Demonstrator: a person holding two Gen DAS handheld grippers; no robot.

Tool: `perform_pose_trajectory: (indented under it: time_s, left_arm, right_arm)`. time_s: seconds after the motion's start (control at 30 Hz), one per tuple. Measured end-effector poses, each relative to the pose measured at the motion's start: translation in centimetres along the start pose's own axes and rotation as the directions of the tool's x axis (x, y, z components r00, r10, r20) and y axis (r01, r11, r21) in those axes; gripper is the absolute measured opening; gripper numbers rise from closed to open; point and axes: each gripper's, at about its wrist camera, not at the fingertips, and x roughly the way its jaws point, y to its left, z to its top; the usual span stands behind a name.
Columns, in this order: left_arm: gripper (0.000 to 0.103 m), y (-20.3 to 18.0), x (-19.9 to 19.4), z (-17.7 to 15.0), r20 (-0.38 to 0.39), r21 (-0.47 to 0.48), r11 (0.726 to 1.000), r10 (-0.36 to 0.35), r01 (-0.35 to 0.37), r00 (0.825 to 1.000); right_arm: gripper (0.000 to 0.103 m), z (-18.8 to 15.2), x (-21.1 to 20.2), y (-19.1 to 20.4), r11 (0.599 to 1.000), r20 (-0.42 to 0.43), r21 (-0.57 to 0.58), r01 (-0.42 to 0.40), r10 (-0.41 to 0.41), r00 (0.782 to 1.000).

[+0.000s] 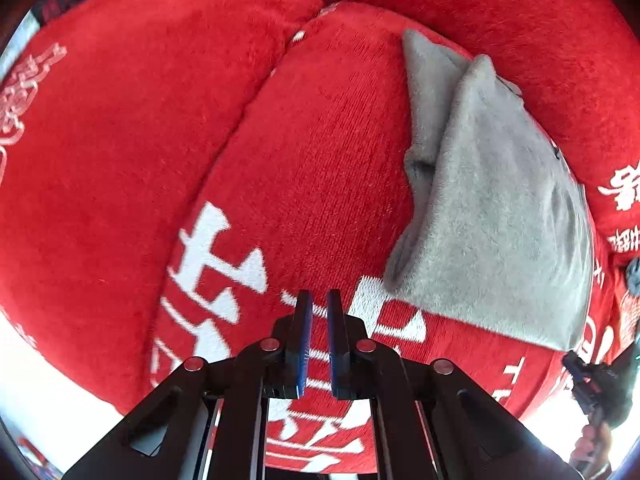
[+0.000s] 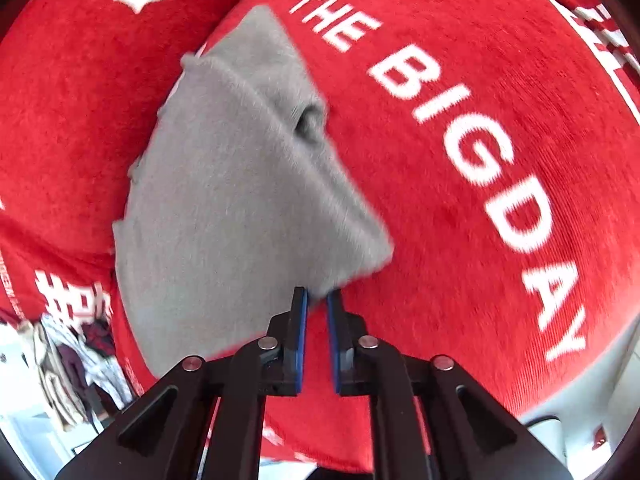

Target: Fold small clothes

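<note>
A small grey fleece garment (image 1: 492, 216) lies folded on a red plush cushion (image 1: 312, 152) with white lettering. In the left wrist view it sits up and to the right of my left gripper (image 1: 319, 300), whose jaws stand a narrow gap apart with nothing between them. In the right wrist view the garment (image 2: 240, 184) fills the middle left. My right gripper (image 2: 317, 296) is at its near corner, jaws a narrow gap apart, and the grey edge reaches just to the tips; no cloth is pinched.
Red cushions (image 1: 120, 152) with white print surround the garment. "THE BIG DAY" lettering (image 2: 460, 128) runs to the right of it. A pile of other clothes (image 2: 68, 364) lies at the lower left in the right wrist view. The other gripper (image 1: 592, 380) shows at the right edge.
</note>
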Motion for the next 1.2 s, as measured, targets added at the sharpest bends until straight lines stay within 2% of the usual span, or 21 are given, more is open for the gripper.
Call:
perform_pose_trajectory:
  time_s: [0.07,0.1,0.13,0.17,0.2,0.23,0.27,0.33,0.4,0.47,0.57,0.6,0.63,0.67,0.77,0.87,0.93,1.0,1.03,1.13,1.2]
  left_arm:
    - [0.007,-0.1,-0.7,-0.1,0.014,0.012,1.0,0.002,-0.003,1.0]
    - [0.009,-0.1,-1.1,-0.1,0.017,0.017,1.0,0.004,-0.005,1.0]
    - [0.038,-0.1,-1.3,-0.2,0.019,0.025,1.0,0.017,-0.017,1.0]
    - [0.063,-0.1,-1.4,-0.1,0.025,0.031,0.999,0.024,-0.025,0.999]
    - [0.102,-0.1,-1.6,-0.2,0.044,0.03,0.999,0.038,-0.04,0.998]
    - [0.103,0.0,-2.4,-0.4,0.092,0.027,0.997,0.066,-0.069,0.994]
    - [0.103,0.1,-2.6,-0.4,0.103,0.033,0.997,0.063,-0.067,0.993]
    - [0.103,0.7,-2.8,-0.4,0.099,0.025,0.999,0.043,-0.045,0.994]
    - [0.103,1.6,-3.1,-0.5,0.104,0.019,0.999,0.031,-0.033,0.994]
    - [0.103,2.5,-3.1,-0.4,0.103,-0.005,0.999,0.033,-0.033,0.994]
    - [0.103,4.2,-2.7,0.1,0.087,-0.072,0.997,0.007,-0.001,0.996]
    - [0.103,4.1,-2.0,0.5,0.072,-0.081,0.997,0.002,0.003,0.997]
    - [0.103,4.6,-1.4,0.7,0.048,-0.087,0.996,0.001,0.003,0.999]
    - [0.103,4.9,-1.0,0.9,0.035,-0.09,0.996,0.009,-0.006,0.999]
    - [0.103,5.3,-1.2,1.3,0.053,-0.063,0.997,0.039,-0.035,0.998]
    - [0.103,5.1,-1.6,1.7,0.088,-0.049,0.994,0.103,-0.099,0.991]
    - [0.103,4.9,-1.3,2.2,0.076,-0.073,0.993,0.096,-0.091,0.992]
    - [0.103,4.8,-1.4,2.5,0.083,-0.083,0.995,0.064,-0.057,0.994]
    - [0.103,4.7,-1.5,2.6,0.085,-0.079,0.996,0.054,-0.048,0.995]
    - [0.103,4.1,-1.5,3.2,0.084,-0.046,0.998,0.048,-0.044,0.995]
    - [0.103,3.5,-1.3,3.6,0.087,-0.031,0.998,0.055,-0.052,0.995]
  right_arm:
    - [0.018,-1.5,0.3,2.4,0.996,-0.047,-0.065,-0.055,0.052,0.998]
    - [0.036,-2.3,1.1,3.8,0.992,-0.087,-0.085,-0.095,0.088,0.992]
    - [0.054,-3.1,2.1,5.0,0.987,-0.124,-0.094,-0.131,0.119,0.985]
    - [0.056,-4.1,3.5,6.7,0.979,-0.163,-0.102,-0.177,0.159,0.974]
    - [0.056,-5.1,5.3,8.5,0.968,-0.207,-0.107,-0.228,0.203,0.957]
    - [0.056,-5.9,6.8,9.9,0.96,-0.24,-0.105,-0.26,0.229,0.943]
    - [0.056,-6.8,8.6,11.4,0.953,-0.268,-0.095,-0.287,0.253,0.93]
    - [0.056,-8.0,12.4,14.2,0.934,-0.31,-0.044,-0.354,0.324,0.894]
    - [0.056,-8.7,15.0,15.7,0.925,-0.321,0.004,-0.379,0.36,0.876]
    - [0.056,-9.2,17.5,16.9,0.919,-0.32,0.055,-0.39,0.386,0.865]
    - [0.055,-9.6,19.6,17.5,0.908,-0.29,0.113,-0.404,0.419,0.86]
    - [0.048,-9.6,20.0,17.7,0.9,-0.279,0.134,-0.414,0.435,0.856]
    - [0.022,-9.5,20.0,17.7,0.9,-0.274,0.142,-0.411,0.435,0.858]
    - [0.007,-9.4,20.2,18.0,0.908,-0.277,0.14,-0.396,0.42,0.865]
    - [0.008,-9.3,19.4,19.2,0.926,-0.279,0.066,-0.372,0.375,0.884]
    - [0.007,-10.2,20.1,19.4,0.959,-0.296,-0.019,-0.282,0.264,0.918]
    - [0.007,-10.6,20.5,19.5,0.959,-0.29,-0.017,-0.282,0.265,0.92]
    - [0.01,-10.6,20.0,20.5,0.969,-0.319,-0.089,-0.232,0.193,0.928]
    - [0.012,-10.9,19.8,21.2,0.971,-0.352,-0.142,-0.192,0.132,0.926]
    - [0.012,-11.6,18.7,23.0,0.95,-0.397,-0.283,-0.135,0.012,0.918]
    - [0.012,-11.5,17.0,24.0,0.922,-0.363,-0.351,-0.164,0.028,0.931]
